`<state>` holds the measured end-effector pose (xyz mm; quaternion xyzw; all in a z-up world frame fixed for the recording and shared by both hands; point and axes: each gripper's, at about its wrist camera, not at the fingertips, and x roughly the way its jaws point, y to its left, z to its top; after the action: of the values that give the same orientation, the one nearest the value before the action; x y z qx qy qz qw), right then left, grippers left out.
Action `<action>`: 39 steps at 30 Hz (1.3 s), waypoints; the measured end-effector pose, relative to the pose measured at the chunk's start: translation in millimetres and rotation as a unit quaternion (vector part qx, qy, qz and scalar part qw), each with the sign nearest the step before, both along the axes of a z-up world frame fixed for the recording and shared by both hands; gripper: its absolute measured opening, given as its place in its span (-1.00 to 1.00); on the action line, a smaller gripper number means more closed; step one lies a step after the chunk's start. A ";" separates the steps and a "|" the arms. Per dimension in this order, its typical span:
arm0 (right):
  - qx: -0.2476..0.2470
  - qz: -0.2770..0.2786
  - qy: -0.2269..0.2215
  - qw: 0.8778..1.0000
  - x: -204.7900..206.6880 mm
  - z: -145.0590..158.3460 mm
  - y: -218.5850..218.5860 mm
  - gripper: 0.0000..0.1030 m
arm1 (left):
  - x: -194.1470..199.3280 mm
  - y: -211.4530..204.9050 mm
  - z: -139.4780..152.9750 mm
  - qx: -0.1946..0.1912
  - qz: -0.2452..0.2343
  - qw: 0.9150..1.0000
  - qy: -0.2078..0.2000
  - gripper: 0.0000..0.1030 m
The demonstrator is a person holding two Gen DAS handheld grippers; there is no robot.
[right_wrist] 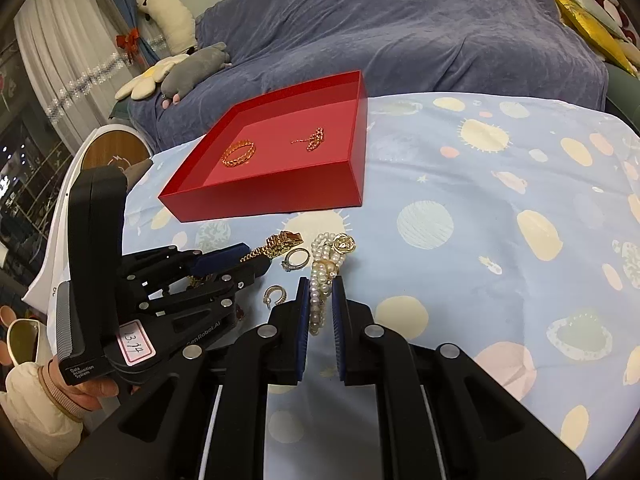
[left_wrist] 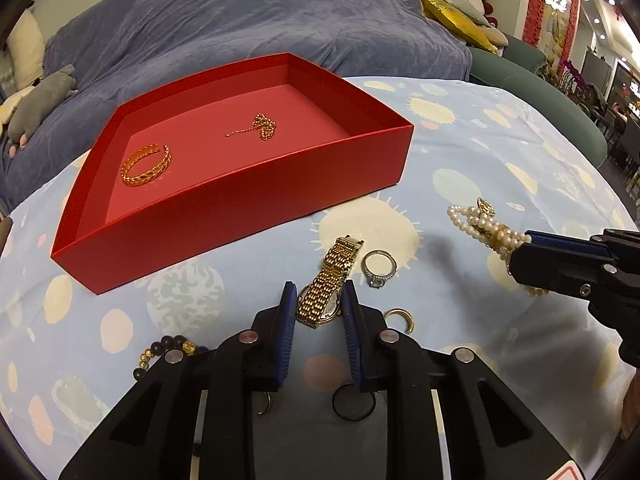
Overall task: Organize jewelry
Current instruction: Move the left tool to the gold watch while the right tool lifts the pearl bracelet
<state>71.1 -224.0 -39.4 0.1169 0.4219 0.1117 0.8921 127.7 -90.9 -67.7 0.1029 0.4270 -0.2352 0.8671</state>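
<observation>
A red tray (left_wrist: 248,196) (right_wrist: 280,196) sits on the blue patterned cloth and holds a gold bangle (left_wrist: 146,165) (right_wrist: 239,153) and a gold chain (left_wrist: 260,126) (right_wrist: 314,140). My left gripper (left_wrist: 319,296) (right_wrist: 256,262) has its blue pads around a gold watch (left_wrist: 330,280) (right_wrist: 276,246) lying on the cloth, closed on its band. My right gripper (right_wrist: 321,292) (left_wrist: 520,248) is closed on a pearl bracelet (right_wrist: 322,276) (left_wrist: 478,222) with a gold charm. A silver ring (left_wrist: 379,268) (right_wrist: 295,259) and a gold hoop earring (left_wrist: 400,318) (right_wrist: 275,294) lie between them.
A dark bead bracelet (left_wrist: 168,350) lies at the left gripper's left. A blue-covered sofa (left_wrist: 240,20) with plush toys (right_wrist: 188,68) stands behind the table. A yellow cushion (left_wrist: 456,20) lies at the back right. A round wooden stool (right_wrist: 114,152) stands left of the table.
</observation>
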 end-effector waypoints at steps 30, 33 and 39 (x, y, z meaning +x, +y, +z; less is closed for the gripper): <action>0.001 0.012 -0.022 1.000 -4.6 16.3 17.0 -0.80 | -32.1 28.4 33.3 -0.066 0.037 0.997 0.025 0.11; 0.002 0.013 -0.022 1.000 -5.0 15.8 17.8 -0.80 | -35.5 12.0 20.6 -0.037 0.024 0.999 0.031 0.13; 0.004 0.008 -0.022 1.000 -4.2 15.4 14.8 -0.80 | -33.7 -3.4 4.9 -0.015 0.008 0.999 0.037 -0.29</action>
<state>66.9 -209.2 -24.0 0.1150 0.4028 0.1230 0.8997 93.9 -94.2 -62.8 0.0775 0.4559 -0.2386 0.8539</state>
